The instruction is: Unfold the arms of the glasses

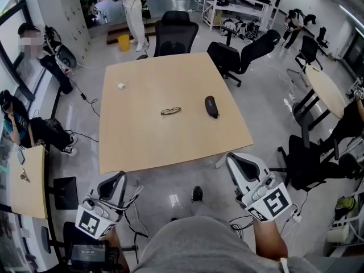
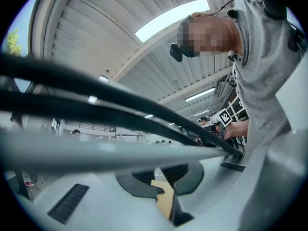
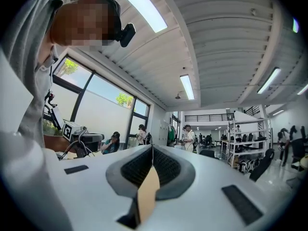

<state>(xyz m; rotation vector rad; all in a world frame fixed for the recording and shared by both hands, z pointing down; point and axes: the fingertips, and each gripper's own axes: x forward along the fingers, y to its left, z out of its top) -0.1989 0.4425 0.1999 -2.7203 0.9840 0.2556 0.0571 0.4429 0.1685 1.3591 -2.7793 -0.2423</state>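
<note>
Thin dark-framed glasses (image 1: 170, 111) lying seemingly folded on pale wooden counter (image 1: 142, 147).
Left gripper (image 1: 126, 183), right gripper (image 1: 234, 162) hovering at 6 o'clock, jaws closed, empty; unfolding all remaining.

The head camera looks steeply down from behind the left claw (image 1: 126, 184) and right claw (image 1: 238, 162). Each claw's camera sits close behind its jaws, tipped up (mostly ceiling (image 3: 216, 32)). Both see the person (image 2: 269, 57).

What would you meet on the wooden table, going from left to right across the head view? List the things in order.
small white object → glasses → dark case
</note>
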